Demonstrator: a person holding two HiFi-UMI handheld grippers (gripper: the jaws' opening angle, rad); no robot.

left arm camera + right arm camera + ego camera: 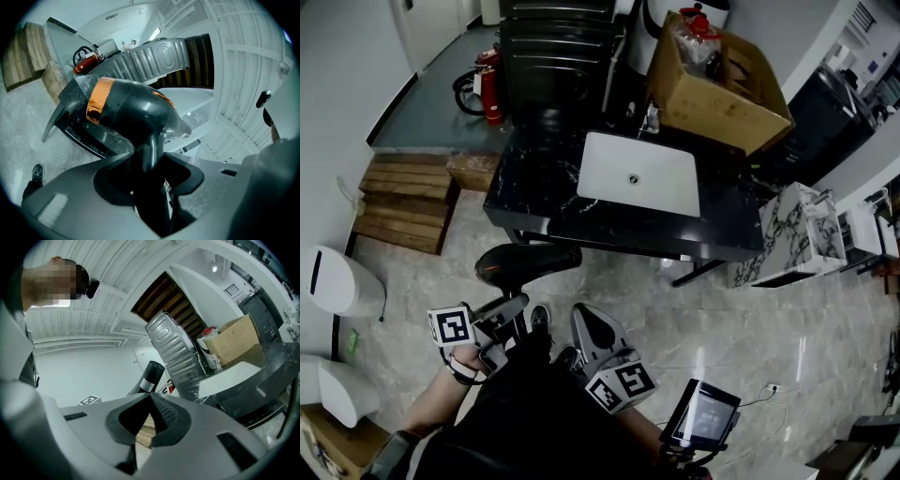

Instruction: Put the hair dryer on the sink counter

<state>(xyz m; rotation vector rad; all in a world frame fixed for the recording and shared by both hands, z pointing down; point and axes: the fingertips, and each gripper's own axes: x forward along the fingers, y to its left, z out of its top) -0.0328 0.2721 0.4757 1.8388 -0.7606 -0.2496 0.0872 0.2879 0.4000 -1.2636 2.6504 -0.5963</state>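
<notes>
**Dryer (131, 112) held short of the table (534, 187)**

The fingers (110, 183) of the left gripper (149, 161) are clamped on the dryer's black handle. Its glossy black barrel, ringed by a copper band, rises just above them and fills the middle of the left gripper view.

Beside it, the right gripper (150, 397) is closed and empty, its fingertips meeting with nothing between them. From the head view both tools sit low in the picture, close to the person's dark clothing. Each carries its cube of square markers.

The dryer hangs over the pale tiled floor (722, 319), in front of the table's near edge and clear of it. The table is black with pale veining, and a white basin (639, 173) is sunk into its top.

A cardboard box (722, 84) stands tilted at the table's far right corner. A ribbed metal cabinet (558, 56) rises behind the far left end.

A red fire extinguisher (492, 89) stands left of the cabinet, and wooden steps (403, 202) lie on the floor left of the table. A white bin (342, 281) sits at the picture's left edge, and a marble-patterned box (802, 234) stands right of the table.
</notes>
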